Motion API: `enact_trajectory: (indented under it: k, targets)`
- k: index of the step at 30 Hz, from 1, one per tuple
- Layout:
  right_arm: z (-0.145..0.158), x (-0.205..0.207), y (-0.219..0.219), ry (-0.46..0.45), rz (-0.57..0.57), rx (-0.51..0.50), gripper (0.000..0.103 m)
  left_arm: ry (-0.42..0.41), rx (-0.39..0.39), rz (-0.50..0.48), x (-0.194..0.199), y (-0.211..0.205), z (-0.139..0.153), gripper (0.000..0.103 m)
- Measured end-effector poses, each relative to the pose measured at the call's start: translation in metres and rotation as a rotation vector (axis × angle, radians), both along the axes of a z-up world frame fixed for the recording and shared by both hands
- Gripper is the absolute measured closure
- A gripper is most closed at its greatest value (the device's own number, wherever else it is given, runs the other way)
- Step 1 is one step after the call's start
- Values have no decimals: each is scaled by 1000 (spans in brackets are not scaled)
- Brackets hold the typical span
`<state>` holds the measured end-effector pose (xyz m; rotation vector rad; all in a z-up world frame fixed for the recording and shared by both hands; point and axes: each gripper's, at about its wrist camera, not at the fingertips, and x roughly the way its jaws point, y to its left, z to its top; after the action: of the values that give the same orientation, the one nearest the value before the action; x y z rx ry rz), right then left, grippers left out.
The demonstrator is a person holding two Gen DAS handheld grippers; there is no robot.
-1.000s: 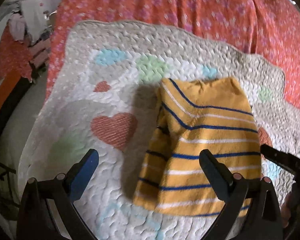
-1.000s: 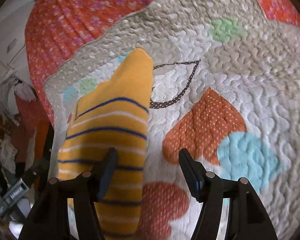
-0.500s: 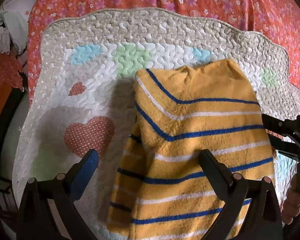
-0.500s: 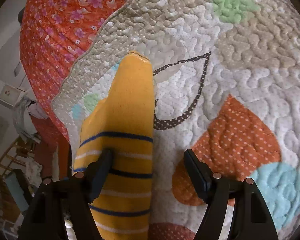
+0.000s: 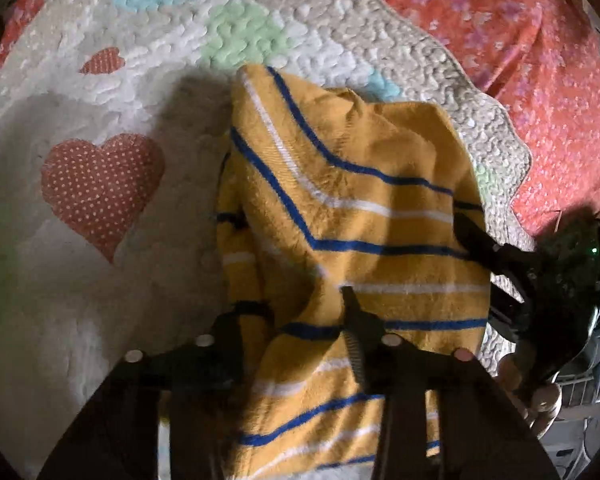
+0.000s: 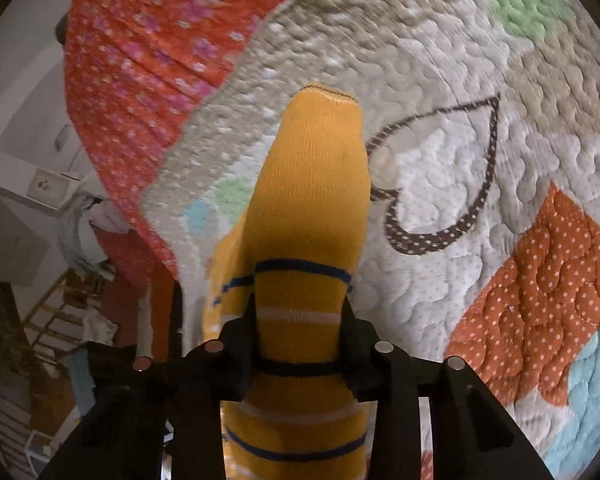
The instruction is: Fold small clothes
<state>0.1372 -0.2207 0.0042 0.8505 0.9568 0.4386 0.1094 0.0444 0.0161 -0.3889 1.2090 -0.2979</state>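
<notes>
Both tools have just been closing: the left tool (image 5: 300,312) pinches a fold of the yellow striped garment (image 5: 340,216), and the right tool (image 6: 300,320) clamps its sleeve. The garment stretches ahead of each tool over the quilt (image 5: 100,280).

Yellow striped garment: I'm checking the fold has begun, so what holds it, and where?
Both hold the yellow striped garment: the left hand-held gripper pinches its near-left part, the right hand-held gripper its right edge.

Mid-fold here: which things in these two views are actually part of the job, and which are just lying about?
In the job:
- yellow striped garment
- left tool, closed on it
- right tool, closed on it

Lying about:
- heart-patterned quilt underneath
- red floral bedspread
- heap of clothes in the background
</notes>
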Motion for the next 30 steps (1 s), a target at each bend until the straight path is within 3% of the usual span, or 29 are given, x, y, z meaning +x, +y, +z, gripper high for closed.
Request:
enact_trajectory:
  k: [5, 10, 12, 14, 16, 21, 23, 25, 26, 28, 30]
  targets:
    - [23, -20, -16, -41, -8, 2, 67, 20, -72, -3, -16, -12, 7, 70]
    - [15, -39, -41, -2, -38, -25, 67, 11, -67, -28, -34, -33, 8, 70]
    - [2, -44, -45, 54, -49, -90, 64, 19, -46, -17, -40, -37, 1, 70]
    - [-6, -48, -45, 77, -41, -210, 55, 19, -37, -13, -41, -38, -7, 69]
    - [3, -57, -50, 42, -44, -258, 53, 17, -43, -12, -38, -36, -8, 67]
    - [54, -87, -64, -147, -120, -385, 53, -11, -43, 32, -45, -25, 13, 67]
    - [60, -90, -60, -166, -110, -368, 58, -78, -3, 47, -51, -24, 34, 68]
    - [56, -88, -51, -144, -67, -355, 71, -156, 44, 50, -54, -28, 53, 68]
    - [50, -84, -45, -121, -43, -339, 73, -174, 56, 39, -52, -33, 59, 68]
    - [35, -76, -32, -75, -8, -314, 73, -164, 93, 5, -40, -46, 59, 68]
    - [20, -69, -16, -43, 45, -319, 72, -116, 184, -26, -25, -59, 41, 68]
